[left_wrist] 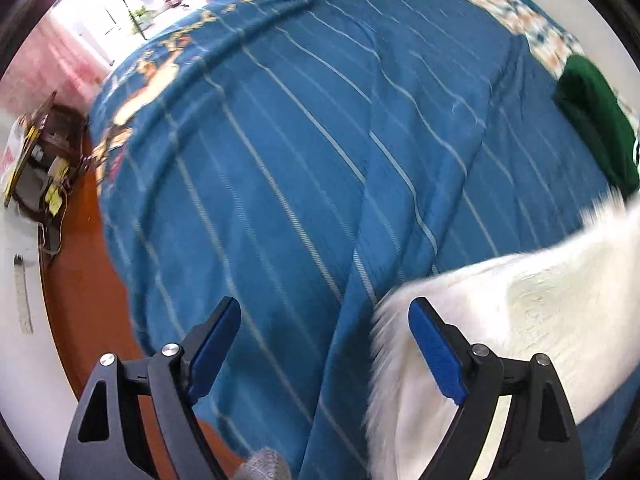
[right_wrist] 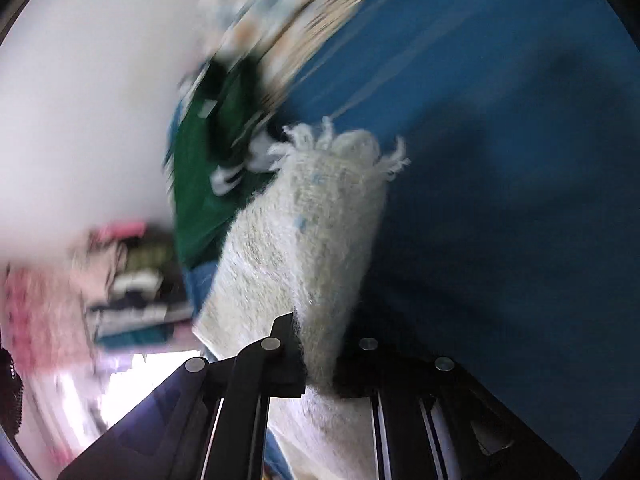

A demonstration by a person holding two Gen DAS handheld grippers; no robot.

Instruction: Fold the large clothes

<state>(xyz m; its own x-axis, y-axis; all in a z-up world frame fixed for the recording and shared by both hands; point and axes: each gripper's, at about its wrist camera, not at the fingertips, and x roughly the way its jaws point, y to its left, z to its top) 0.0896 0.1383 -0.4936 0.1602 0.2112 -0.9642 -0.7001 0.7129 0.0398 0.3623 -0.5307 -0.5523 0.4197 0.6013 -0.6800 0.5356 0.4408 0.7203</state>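
Observation:
A white fuzzy knitted garment [left_wrist: 520, 320] with a fringed edge lies over the blue striped bedspread [left_wrist: 300, 140] at the lower right of the left wrist view. My left gripper [left_wrist: 324, 344] hangs open above the bed, its right blue pad [left_wrist: 436, 352] in front of the garment's edge and nothing between the pads. In the blurred right wrist view my right gripper [right_wrist: 316, 356] is shut on the same white garment [right_wrist: 304, 232], which stretches away from the jaws to its fringe. A folded green garment [left_wrist: 596, 120] lies on the bed further off, also seen as green cloth [right_wrist: 204, 168].
A patterned pillow or quilt [left_wrist: 516, 12] lies at the bed's far end. Left of the bed are a red-brown floor [left_wrist: 84, 280] and a dark wooden nightstand [left_wrist: 44, 152] with clutter. Stacked folded clothes [right_wrist: 136, 292] show blurred in the right wrist view.

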